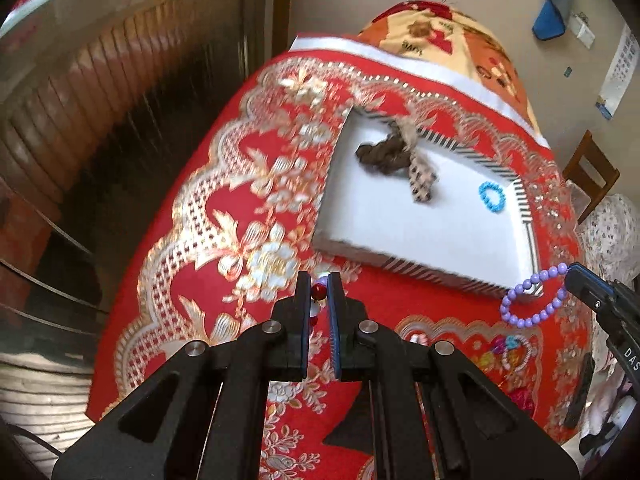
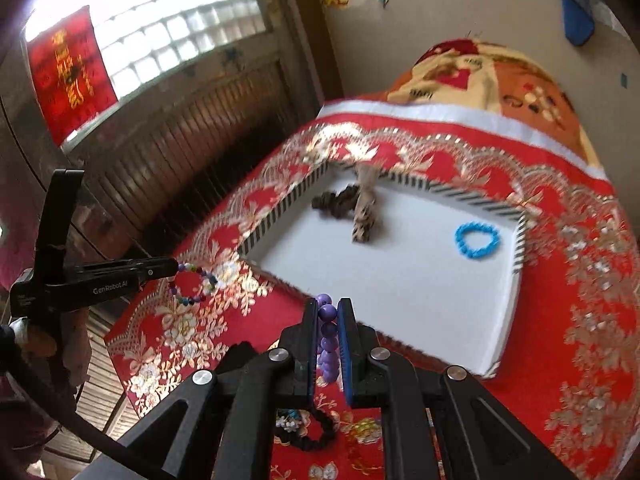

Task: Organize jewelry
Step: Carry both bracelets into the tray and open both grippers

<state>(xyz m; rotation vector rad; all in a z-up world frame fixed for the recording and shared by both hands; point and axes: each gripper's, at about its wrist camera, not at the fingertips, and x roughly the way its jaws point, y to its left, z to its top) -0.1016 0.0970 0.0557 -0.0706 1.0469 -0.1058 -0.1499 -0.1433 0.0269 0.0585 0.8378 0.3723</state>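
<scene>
Purple bracelet [image 2: 328,336] pinched in right tool [image 2: 328,312], tilted down | left tool [image 1: 319,286] grips multicolored bracelet [image 2: 194,284]

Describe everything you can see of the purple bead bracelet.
The purple bead bracelet is a loop of round, glossy, plastic-looking lilac beads. The right gripper is shut on one section, with beads stacked between its blue pads. In the left wrist view the loop hangs in the air, over the corner of the white striped-edge tray.

Red-gold floral cloth [image 2: 560,300]; white tray [image 2: 400,280], striped rim; blue bracelet [image 2: 477,239]; purple beads [image 2: 328,340]
</scene>
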